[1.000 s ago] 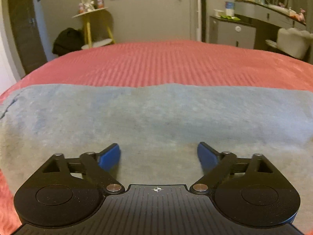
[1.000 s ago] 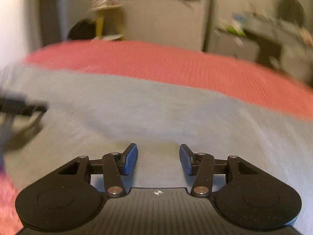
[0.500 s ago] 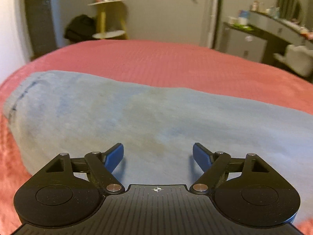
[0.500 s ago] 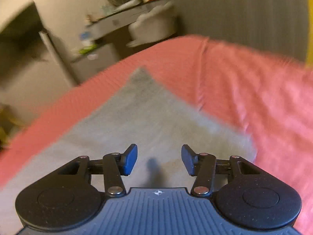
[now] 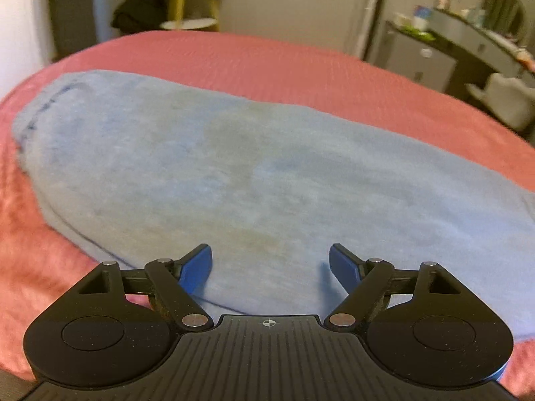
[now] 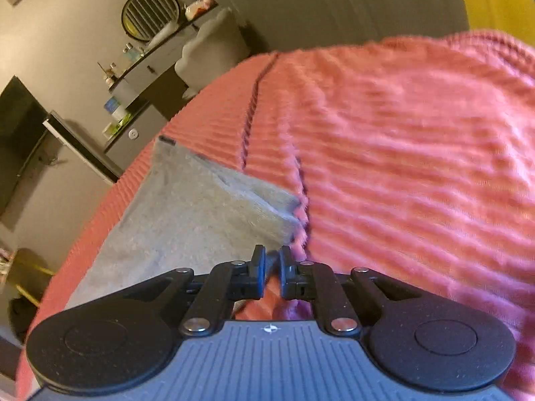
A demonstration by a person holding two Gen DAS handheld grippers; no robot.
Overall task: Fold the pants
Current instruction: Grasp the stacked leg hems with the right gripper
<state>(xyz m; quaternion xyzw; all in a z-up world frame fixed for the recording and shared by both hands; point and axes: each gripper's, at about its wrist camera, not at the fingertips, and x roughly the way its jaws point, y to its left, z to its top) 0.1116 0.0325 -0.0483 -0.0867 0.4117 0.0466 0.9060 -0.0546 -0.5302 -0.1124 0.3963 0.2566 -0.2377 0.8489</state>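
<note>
The light blue-grey pants [image 5: 254, 173] lie flat across the pink bedspread [image 5: 301, 63], with one end at the far left. My left gripper [image 5: 271, 267] is open and empty, low over the pants' near edge. In the right wrist view the pants [image 6: 187, 214] end in a hem [image 6: 234, 183]. My right gripper [image 6: 271, 267] has its jaws nearly together at the near corner of that hem, with a bit of fabric edge between the tips.
The ribbed pink bedspread [image 6: 401, 167] stretches to the right with a crease [image 6: 250, 110] in it. A dresser with a mirror [image 5: 468, 43], a white chair [image 5: 508, 97] and a yellow stand [image 5: 190, 3] stand beyond the bed.
My right gripper swung to the pants' hem end and its jaws closed from open to nearly together at the corner. My left gripper drifted back toward the near edge and stayed open.
</note>
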